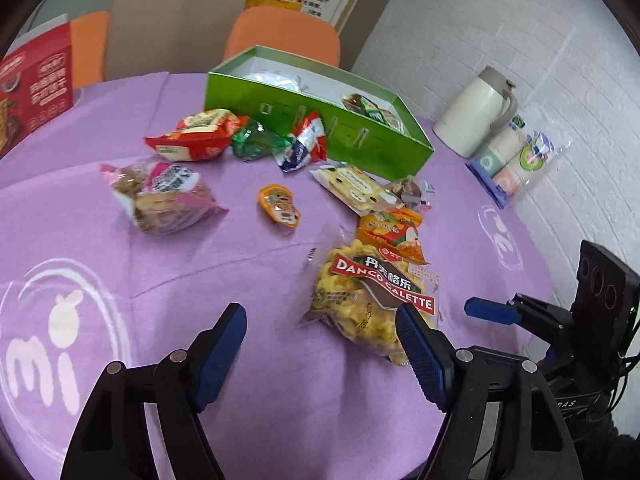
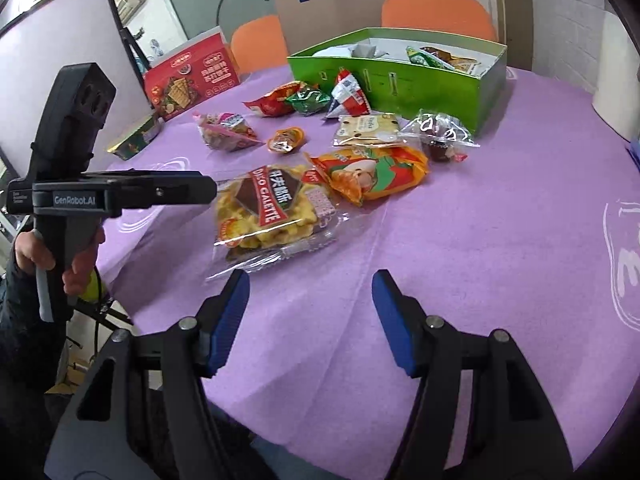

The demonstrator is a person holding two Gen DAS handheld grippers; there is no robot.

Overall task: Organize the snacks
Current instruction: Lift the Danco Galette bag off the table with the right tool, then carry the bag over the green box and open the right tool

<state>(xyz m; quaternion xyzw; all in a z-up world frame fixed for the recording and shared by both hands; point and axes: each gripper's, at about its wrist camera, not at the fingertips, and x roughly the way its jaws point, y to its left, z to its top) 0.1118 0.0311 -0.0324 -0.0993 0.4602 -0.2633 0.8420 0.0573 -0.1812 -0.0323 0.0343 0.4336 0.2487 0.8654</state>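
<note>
Several snack packs lie loose on the purple tablecloth (image 1: 120,264) in front of an open green box (image 1: 320,128) (image 2: 420,84) that holds a few packs. Nearest is a clear Danco Galette bag of yellow snacks (image 1: 368,300) (image 2: 268,212), with an orange pack (image 1: 394,232) (image 2: 372,174) just behind it. My left gripper (image 1: 320,344) is open and empty; its right finger sits at the near edge of the galette bag. My right gripper (image 2: 310,320) is open and empty over bare cloth, just short of that bag. The left gripper (image 2: 176,192) also shows from the side in the right wrist view.
A pink cookie bag (image 1: 164,196), small orange jelly cup (image 1: 280,204), red, green and red-white packs (image 1: 200,136) and a cracker pack (image 1: 352,188) lie mid-table. A white thermos (image 1: 476,112) and paper cups (image 1: 516,160) stand right. A red box (image 1: 32,88) stands left. Orange chairs (image 1: 280,32) behind.
</note>
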